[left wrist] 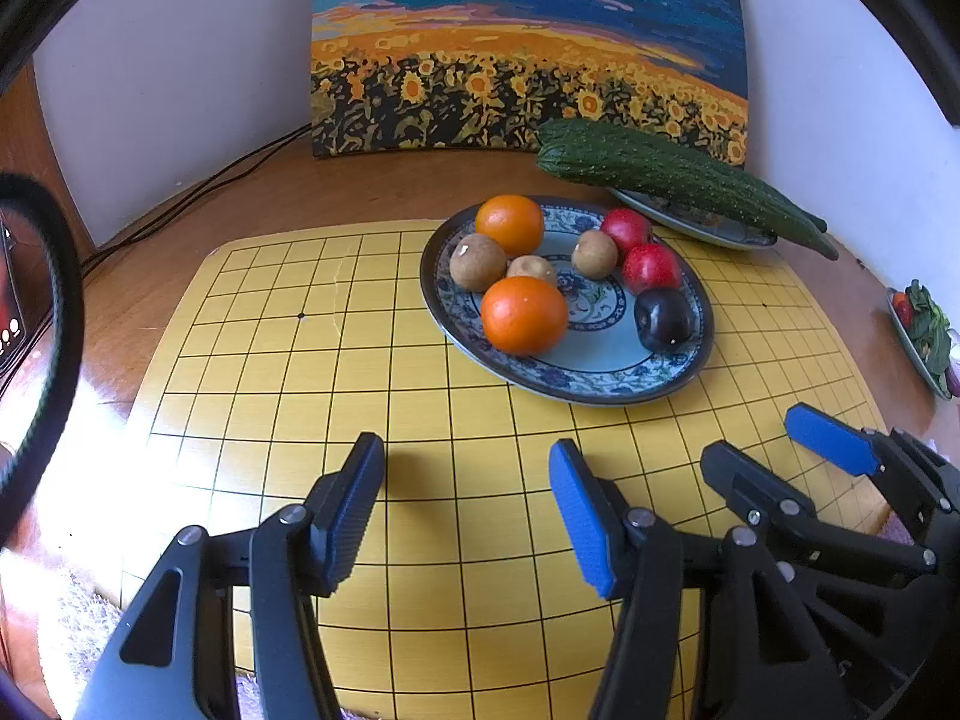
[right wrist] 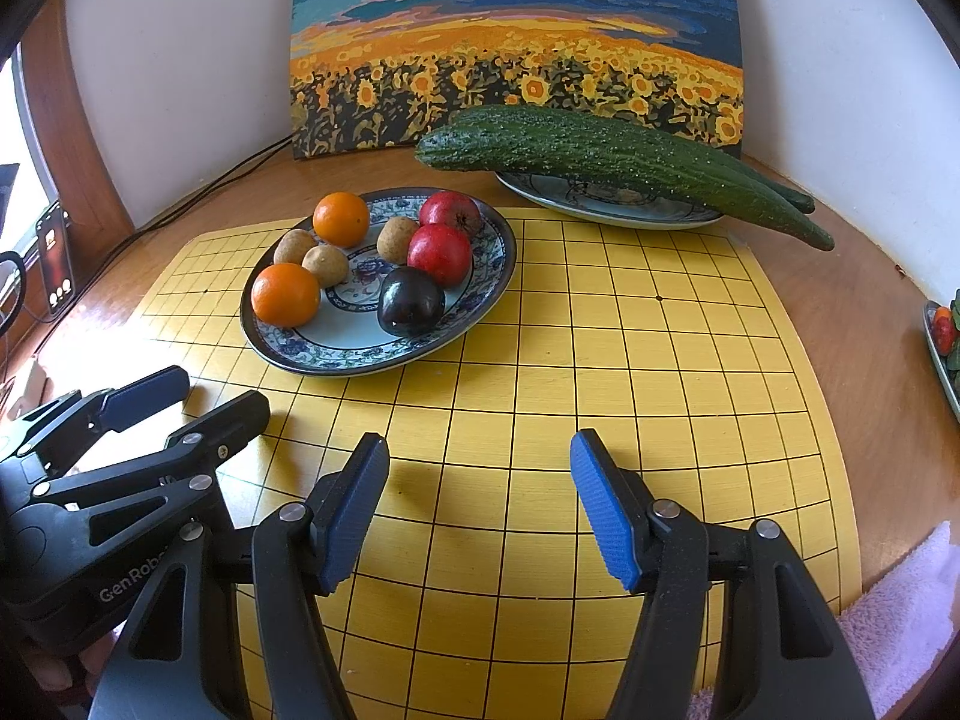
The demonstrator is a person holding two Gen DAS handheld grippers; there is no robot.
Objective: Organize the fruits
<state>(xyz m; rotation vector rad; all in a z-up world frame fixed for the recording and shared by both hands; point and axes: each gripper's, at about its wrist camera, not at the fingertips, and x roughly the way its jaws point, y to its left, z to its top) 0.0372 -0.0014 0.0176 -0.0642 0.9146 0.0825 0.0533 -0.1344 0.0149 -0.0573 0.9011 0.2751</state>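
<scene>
Tabletop: "GenRobot"-marked left hand-held gripper [right wrist: 204, 399]

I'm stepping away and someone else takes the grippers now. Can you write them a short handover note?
Left gripper: fingers open, nothing held, poised over the yellow grid board.
Right gripper: the same, open, nothing held.
Fruit all sits on the patterned plate: two oranges, three small brown fruits, two red fruits, one dark plum.
Cucumbers lie on the rear plate.
Nothing looks sorted yet; all of the organizing remains.
</scene>
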